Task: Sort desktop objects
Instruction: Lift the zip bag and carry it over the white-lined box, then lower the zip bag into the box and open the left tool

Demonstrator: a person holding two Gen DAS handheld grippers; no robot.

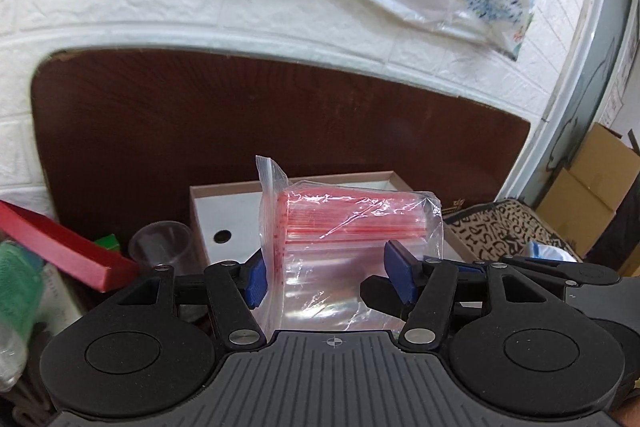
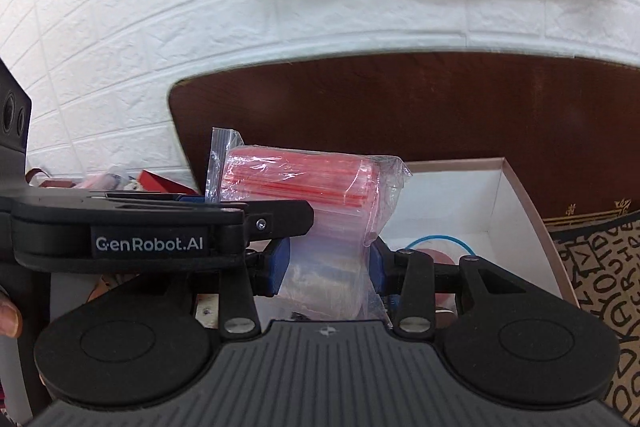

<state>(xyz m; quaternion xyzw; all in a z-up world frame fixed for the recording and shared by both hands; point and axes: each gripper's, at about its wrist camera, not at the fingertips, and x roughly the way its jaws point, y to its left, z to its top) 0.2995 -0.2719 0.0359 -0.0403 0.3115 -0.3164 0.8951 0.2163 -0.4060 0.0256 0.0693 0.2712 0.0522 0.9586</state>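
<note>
A clear pack of small zip bags with red seal strips stands upright between the blue pads of my left gripper; its jaws stand wide, both pads at the pack's edges. In the right wrist view the same pack sits between the blue pads of my right gripper, which is shut on it. The left gripper's body crosses in front from the left. Behind the pack is an open white-lined cardboard box, seen also in the right wrist view with a blue-wired item inside.
A red box, a clear plastic cup and green items lie at the left. A letter-patterned pouch sits right of the box, also seen in the right wrist view. A brown board leans on the white brick wall. Cardboard boxes stand far right.
</note>
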